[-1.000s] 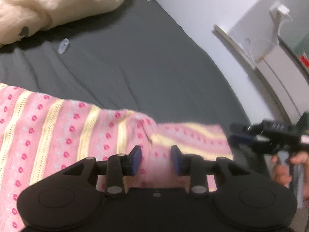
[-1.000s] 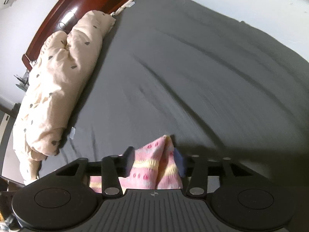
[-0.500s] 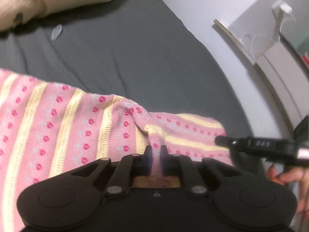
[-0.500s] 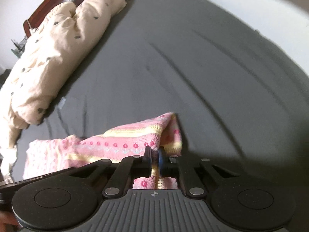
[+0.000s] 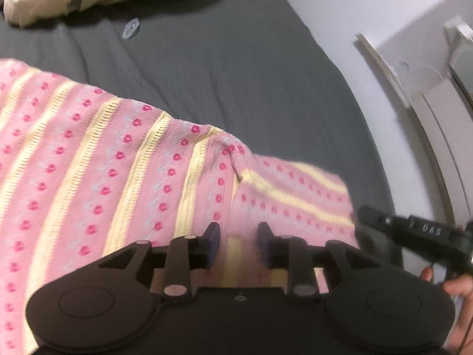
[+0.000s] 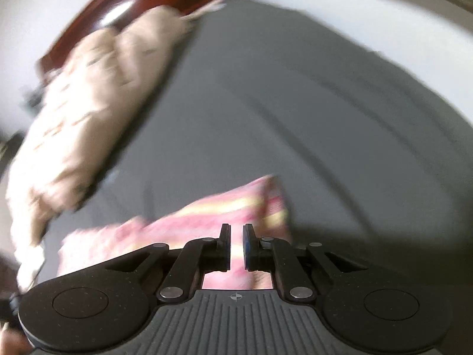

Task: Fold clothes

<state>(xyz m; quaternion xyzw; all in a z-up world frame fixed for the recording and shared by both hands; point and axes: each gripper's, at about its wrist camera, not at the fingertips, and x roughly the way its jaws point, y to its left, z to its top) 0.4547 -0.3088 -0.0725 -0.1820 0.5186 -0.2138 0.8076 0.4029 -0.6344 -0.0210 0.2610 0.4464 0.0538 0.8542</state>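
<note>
1. Grey bed sheet [image 5: 242,68] fills both views; one beige spotted duvet [image 6: 88,94] lies bunched by a dark wood headboard [image 6: 97,20].
2. Left gripper [image 5: 239,232]: fingers part-spread and opening, over the pink cloth without pressing it.
3. Right gripper [image 6: 236,236]: fingers nearly together, a narrow gap; pink fabric shows behind it, pinch unclear through blur.
4. One pink knit garment [image 5: 124,177], yellow stripes, red dots, spread flat on the bed's near side.
</note>
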